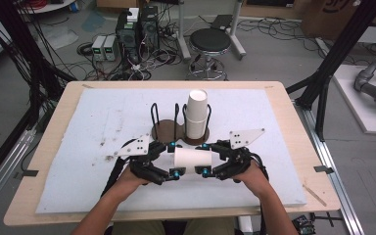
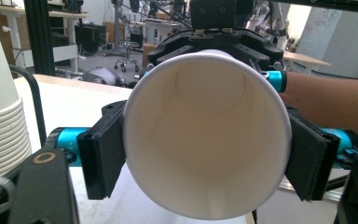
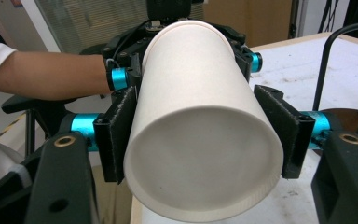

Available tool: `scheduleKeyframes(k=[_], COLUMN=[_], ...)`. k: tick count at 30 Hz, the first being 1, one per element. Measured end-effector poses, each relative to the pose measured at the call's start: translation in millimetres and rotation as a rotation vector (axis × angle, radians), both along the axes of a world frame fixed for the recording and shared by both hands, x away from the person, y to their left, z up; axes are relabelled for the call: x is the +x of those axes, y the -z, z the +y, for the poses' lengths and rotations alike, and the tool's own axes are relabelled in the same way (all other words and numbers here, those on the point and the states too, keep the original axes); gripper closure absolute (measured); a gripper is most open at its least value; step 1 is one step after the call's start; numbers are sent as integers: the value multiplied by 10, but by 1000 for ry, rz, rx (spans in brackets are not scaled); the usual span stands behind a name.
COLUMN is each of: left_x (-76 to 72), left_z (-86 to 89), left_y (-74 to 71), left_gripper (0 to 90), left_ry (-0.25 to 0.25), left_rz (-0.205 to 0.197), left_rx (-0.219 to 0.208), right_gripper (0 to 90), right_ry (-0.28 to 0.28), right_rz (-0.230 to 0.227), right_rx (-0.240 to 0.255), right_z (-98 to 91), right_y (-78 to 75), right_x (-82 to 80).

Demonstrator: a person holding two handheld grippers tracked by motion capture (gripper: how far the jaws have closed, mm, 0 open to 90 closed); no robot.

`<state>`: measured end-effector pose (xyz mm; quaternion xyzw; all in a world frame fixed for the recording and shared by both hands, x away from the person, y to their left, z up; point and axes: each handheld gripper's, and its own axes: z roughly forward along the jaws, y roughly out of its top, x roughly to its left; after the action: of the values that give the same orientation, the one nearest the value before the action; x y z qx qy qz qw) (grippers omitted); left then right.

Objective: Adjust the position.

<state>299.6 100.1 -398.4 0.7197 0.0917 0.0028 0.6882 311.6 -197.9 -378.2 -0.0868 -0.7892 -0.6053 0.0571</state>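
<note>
With both the left hand-held gripper (image 1: 172, 159) and right hand-held gripper (image 1: 207, 158) clamped on the paper cup (image 1: 192, 159) (thin-walled), I feared any harder squeeze would crush it.

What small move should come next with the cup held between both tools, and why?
Probably ease the two tools apart. The left tool clamps the cup at its open rim, the right tool at its base, so a nested cup may separate.

- Way forward is blocked by the wire rack (image 1: 176, 117) and cup stack (image 1: 196, 113), just beyond the held cup (image 1: 192, 159).
- Open room is left on the white mat (image 1: 103, 117) at both sides.
</note>
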Motion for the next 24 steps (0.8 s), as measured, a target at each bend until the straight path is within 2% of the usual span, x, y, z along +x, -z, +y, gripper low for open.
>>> scheduleKeyframes(k=[14, 20, 24], left_x=[-7, -1, -1], left_z=[14, 33, 47], left_y=[-13, -14, -22], left_gripper=[278, 289, 292], left_ry=[-9, -15, -21], left_rz=[6, 11, 10], left_rx=[5, 10, 10], right_gripper=[330, 252, 238], right_ry=[14, 37, 45], right_rz=[-2, -3, -6], right_rx=[-12, -3, 2], right_z=[9, -8, -26], right_y=[-33, -69, -96], right_x=[-7, -14, -18])
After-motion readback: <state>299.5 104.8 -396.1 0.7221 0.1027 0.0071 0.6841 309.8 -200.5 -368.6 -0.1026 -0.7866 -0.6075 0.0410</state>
